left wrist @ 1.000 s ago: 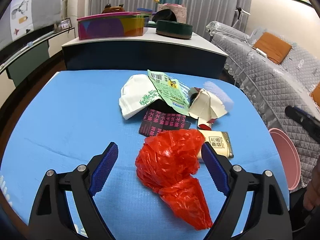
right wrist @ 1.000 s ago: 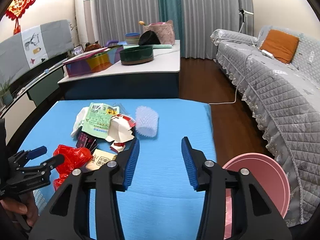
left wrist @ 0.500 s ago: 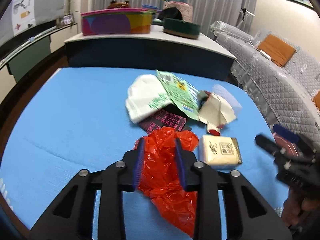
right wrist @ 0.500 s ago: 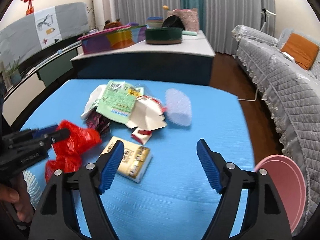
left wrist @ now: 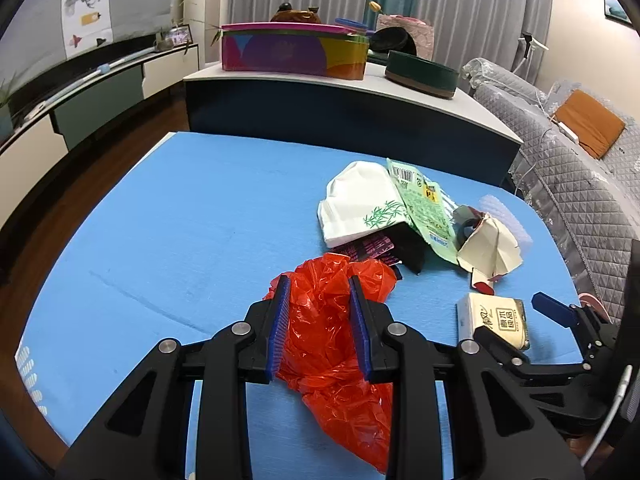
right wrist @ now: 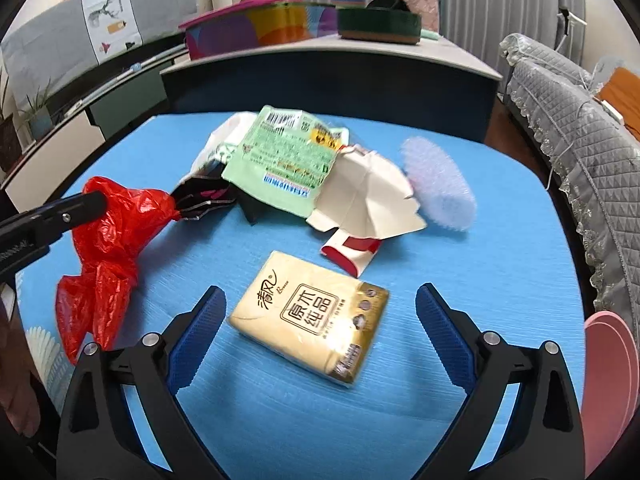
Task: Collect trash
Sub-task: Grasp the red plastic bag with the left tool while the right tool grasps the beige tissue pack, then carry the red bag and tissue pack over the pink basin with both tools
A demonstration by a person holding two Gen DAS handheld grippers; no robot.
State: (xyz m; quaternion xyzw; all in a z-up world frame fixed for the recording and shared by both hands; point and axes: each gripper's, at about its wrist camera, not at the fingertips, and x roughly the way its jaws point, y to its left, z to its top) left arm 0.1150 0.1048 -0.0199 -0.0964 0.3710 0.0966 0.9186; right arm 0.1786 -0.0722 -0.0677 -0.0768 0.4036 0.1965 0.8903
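while the left tongs (left wrist: 320, 320) pinch the thin red bag (left wrist: 336, 332), it could tear; the spread right tongs (right wrist: 320, 334) straddle the tissue pack (right wrist: 310, 314) at 6 o'clock, risking a skewed grip

A crumpled red plastic bag (left wrist: 340, 320) is pinched between the pads of the left tool (left wrist: 320, 322), its tail trailing onto the blue surface (left wrist: 180, 220). A yellow-gold tissue packet (right wrist: 310, 316) lies flat and slightly askew, between the spread jaws of the right tool (right wrist: 320, 328), untouched. Behind it sits a heap: a white napkin with green bamboo print (left wrist: 360, 208), a pale green printed wrapper (right wrist: 280, 152), a torn cream carton with a red edge (right wrist: 368, 204) and a translucent bubble-textured pouch (right wrist: 438, 184).
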